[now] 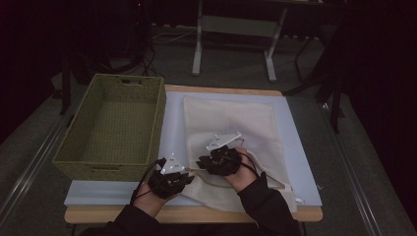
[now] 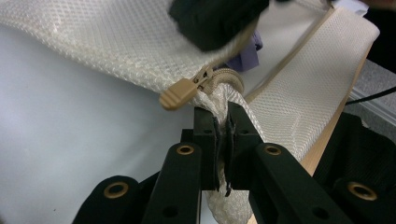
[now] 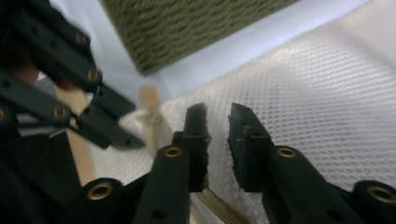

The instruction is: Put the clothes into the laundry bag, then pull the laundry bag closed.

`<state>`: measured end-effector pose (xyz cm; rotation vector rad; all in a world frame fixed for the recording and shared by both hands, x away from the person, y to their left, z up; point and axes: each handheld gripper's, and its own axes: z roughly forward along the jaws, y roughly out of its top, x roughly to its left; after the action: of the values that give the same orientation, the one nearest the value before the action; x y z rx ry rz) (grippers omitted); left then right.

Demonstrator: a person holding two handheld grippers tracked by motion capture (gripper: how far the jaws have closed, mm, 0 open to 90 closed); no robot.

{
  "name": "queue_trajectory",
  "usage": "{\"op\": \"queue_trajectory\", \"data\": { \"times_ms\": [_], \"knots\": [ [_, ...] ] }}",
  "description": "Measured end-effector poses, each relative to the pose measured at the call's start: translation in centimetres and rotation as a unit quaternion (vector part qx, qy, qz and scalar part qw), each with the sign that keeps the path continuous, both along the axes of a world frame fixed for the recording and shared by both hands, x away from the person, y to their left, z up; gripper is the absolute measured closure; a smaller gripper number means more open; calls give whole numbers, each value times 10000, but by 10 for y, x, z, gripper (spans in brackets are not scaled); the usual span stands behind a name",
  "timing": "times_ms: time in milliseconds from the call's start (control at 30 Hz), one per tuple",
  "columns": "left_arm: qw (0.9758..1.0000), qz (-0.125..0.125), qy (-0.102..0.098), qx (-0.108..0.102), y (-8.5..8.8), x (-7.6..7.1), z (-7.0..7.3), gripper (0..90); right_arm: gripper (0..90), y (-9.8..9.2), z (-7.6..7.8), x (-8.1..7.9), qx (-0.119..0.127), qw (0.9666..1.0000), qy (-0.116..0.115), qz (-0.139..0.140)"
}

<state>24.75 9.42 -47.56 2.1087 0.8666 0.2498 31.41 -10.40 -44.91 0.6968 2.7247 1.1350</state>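
Observation:
A cream mesh bag lies flat on a pale mat. My left gripper is at the bag's near left corner. In the left gripper view it is shut on a bunched fold of mesh, just behind the tan zipper pull. My right gripper points left toward it over the bag. In the right gripper view it hovers with a narrow gap between its jaws, above the mesh and the zipper tape, holding nothing. The zipper pull lies just beyond its tips.
A green woven basket stands empty on the table's left, its corner close behind the grippers. The wooden table edge runs just under the person's hands. A grey desk frame stands on the floor beyond.

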Motion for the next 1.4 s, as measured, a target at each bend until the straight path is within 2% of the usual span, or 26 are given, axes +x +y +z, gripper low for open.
{"op": "queue_trajectory", "data": {
  "times_ms": [267, 433, 567, 733, 967, 1067, 1200, 1300, 1367, 1400],
  "knots": [
    [10000, 20, -32, 43, -1, -1, -1, 843, 796, 5, -15, -5, -159, 9995, 215, 173],
    [10000, 18, -31, 55, 0, -1, -2, 844, 790, 2, -21, -5, -118, 9989, 412, 193],
    [9999, 25, -88, 108, 0, -1, -2, 845, 766, -2, -17, -5, -49, 9993, 319, 178],
    [9999, -3, -54, 118, -1, -1, -6, 846, 734, -6, 3, -7, 326, 9990, 252, 173],
    [9998, -70, -84, 159, -5, -2, -7, 847, 600, 15, 4, -10, 289, 9992, 241, 142],
    [9999, -82, -59, 139, -5, -2, -8, 847, 566, 24, 3, -8, 193, 9995, 235, 56],
    [9998, -123, -59, 160, -5, -3, -8, 847, 535, 29, 1, -6, 205, 9994, 292, -13],
    [9998, -134, -57, 166, -5, -3, -8, 847, 524, 33, -1, -4, 42, 9997, 231, -85],
    [9998, -121, -54, 177, -5, -3, -8, 847, 524, 32, -2, -4, 28, 9996, 244, -118],
    [9998, -118, -50, 179, -4, -3, -8, 847, 524, 31, -3, -3, -16, 9997, 173, -170]
  ]
}}
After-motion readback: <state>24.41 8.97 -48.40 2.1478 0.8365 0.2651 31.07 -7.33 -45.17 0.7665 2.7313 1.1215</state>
